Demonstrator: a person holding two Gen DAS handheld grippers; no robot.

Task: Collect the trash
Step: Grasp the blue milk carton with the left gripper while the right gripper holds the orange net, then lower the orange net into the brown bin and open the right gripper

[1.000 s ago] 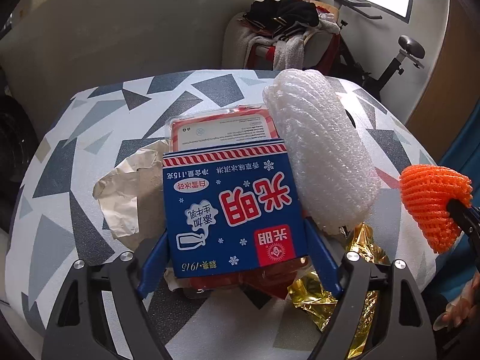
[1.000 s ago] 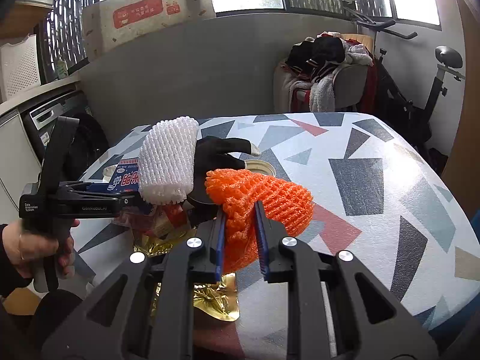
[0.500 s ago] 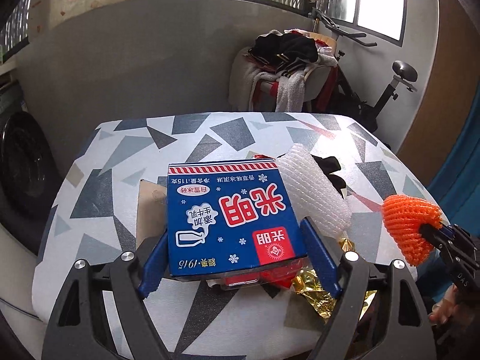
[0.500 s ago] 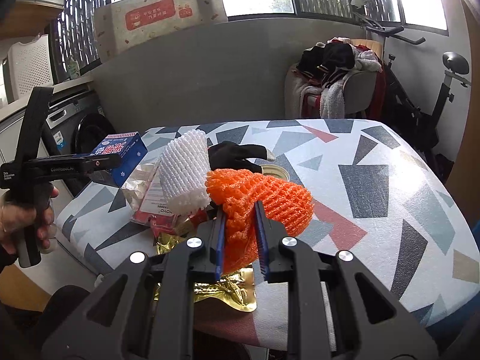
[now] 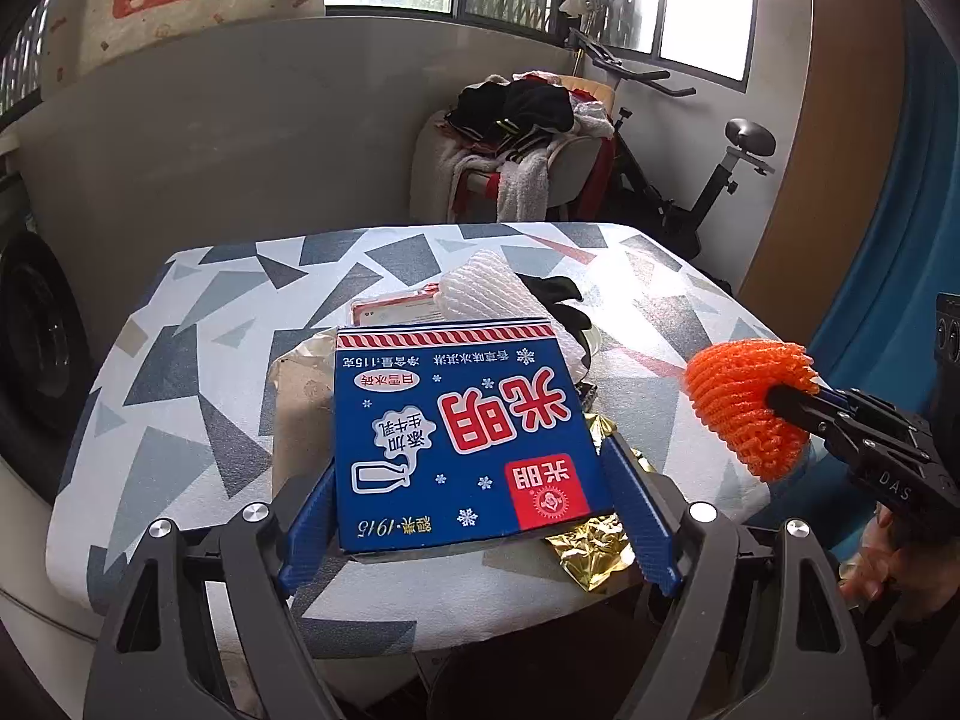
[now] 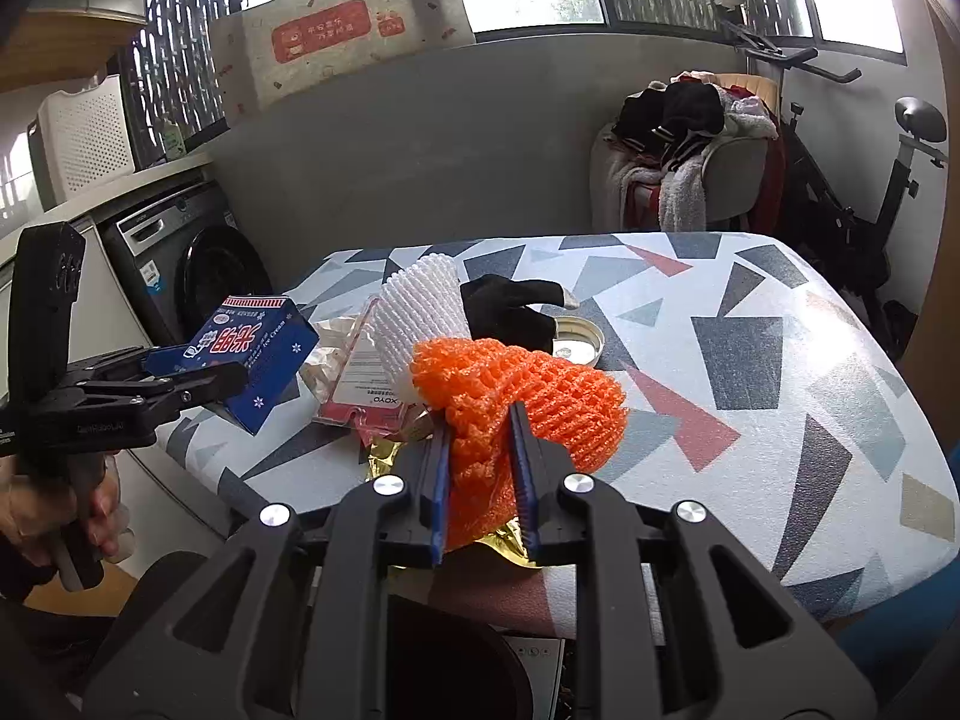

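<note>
My left gripper (image 5: 469, 459) is shut on a blue ice-cream box (image 5: 462, 420), its pads pressing the box's two sides, and holds it above the table's near edge. The right wrist view shows that gripper (image 6: 198, 378) and box (image 6: 258, 354) hanging off the table's left side. My right gripper (image 6: 480, 420) is shut on an orange foam net (image 6: 534, 396), held above the front edge; the left wrist view shows this net (image 5: 744, 402) at the right. On the patterned table (image 6: 780, 360) lie a white foam net (image 6: 420, 312), a clear package (image 6: 366, 384), gold foil (image 5: 594, 546) and crumpled paper (image 5: 300, 384).
A black glove (image 6: 510, 312) and a metal lid (image 6: 576, 342) lie mid-table. A dark bin opening (image 6: 456, 660) sits below the front edge. A washing machine (image 6: 198, 264) stands to the left, a clothes-piled chair (image 6: 690, 150) and an exercise bike (image 6: 870, 180) behind.
Both grippers drew back and upward from the table. The blue box rose off the trash pile and the orange net came along in the right gripper; both grips stayed shut.
</note>
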